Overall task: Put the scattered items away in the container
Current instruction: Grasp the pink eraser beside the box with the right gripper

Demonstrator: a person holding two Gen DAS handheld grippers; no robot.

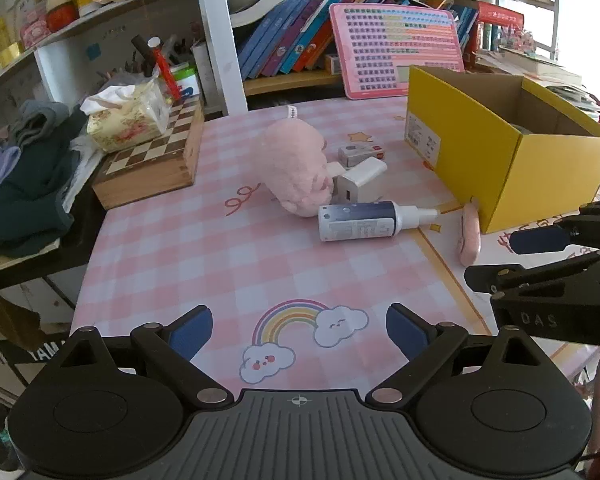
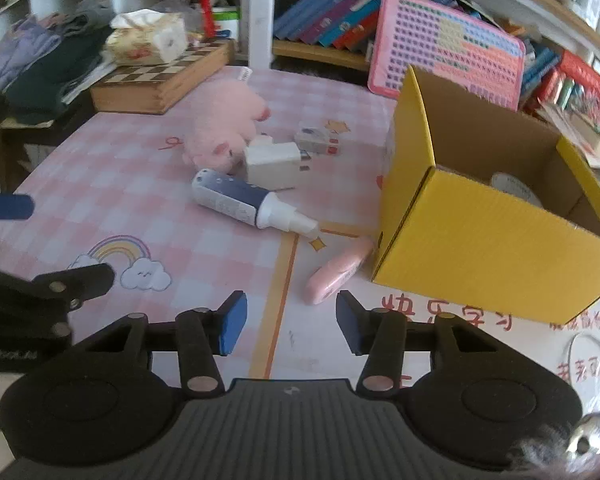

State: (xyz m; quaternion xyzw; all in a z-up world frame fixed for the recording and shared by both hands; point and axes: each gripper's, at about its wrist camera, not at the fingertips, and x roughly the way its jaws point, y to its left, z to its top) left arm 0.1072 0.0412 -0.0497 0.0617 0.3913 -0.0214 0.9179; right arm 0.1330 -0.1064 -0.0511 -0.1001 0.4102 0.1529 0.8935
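A yellow cardboard box stands open at the right of the pink checked table; it also shows in the right wrist view, with a white round item inside. In front of it lie a pink plush toy, a white charger, a small grey-white box, a blue and white spray bottle and a flat pink case. My left gripper is open and empty above the rainbow print. My right gripper is open and empty, just short of the pink case.
A wooden chess box with a tissue pack stands at the back left beside a pile of clothes. Shelves with books and a pink board line the back. The right gripper's fingers show at the left view's right edge.
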